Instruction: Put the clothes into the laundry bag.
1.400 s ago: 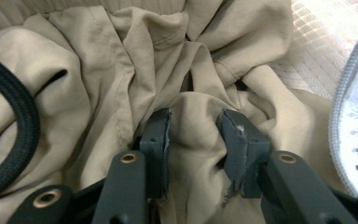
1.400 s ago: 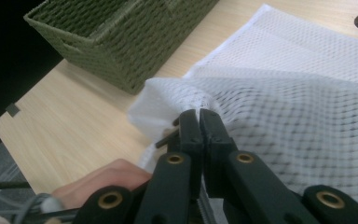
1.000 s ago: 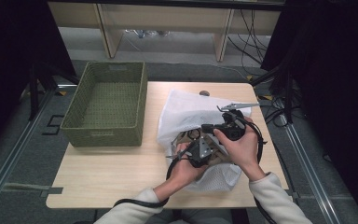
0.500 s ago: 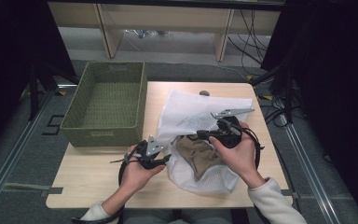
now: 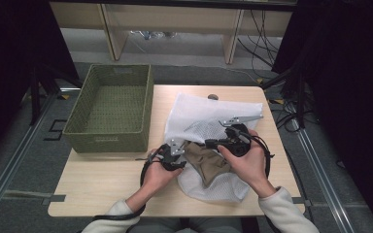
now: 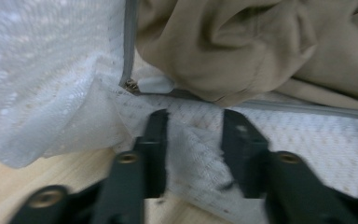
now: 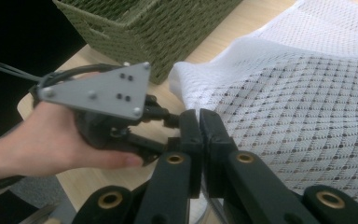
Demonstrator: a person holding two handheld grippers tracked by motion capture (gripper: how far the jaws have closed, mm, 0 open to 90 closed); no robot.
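A white mesh laundry bag (image 5: 209, 119) lies on the table, and a tan garment (image 5: 206, 162) sticks out of its open mouth. In the left gripper view the garment (image 6: 242, 46) rests just past the bag's grey zipper pull (image 6: 154, 85). My left gripper (image 5: 172, 155) is open at the bag's left rim, its jaws astride a fold of mesh (image 6: 193, 140). My right gripper (image 5: 218, 143) is shut on the bag's upper edge (image 7: 198, 114), with the mesh (image 7: 307, 93) spreading to its right. The left gripper's grey plate (image 7: 102, 91) and the hand holding it sit close by.
A green woven basket (image 5: 107, 141) stands empty at the table's left side; its corner (image 7: 168, 28) shows beyond the right jaws. Bare wood (image 5: 102, 179) lies in front of the basket. A shelf and cables are on the floor behind the table.
The left gripper swung out to the left of the bag, then came back right to its rim. The right gripper stayed at the bag's mouth, and more of the tan garment is uncovered.
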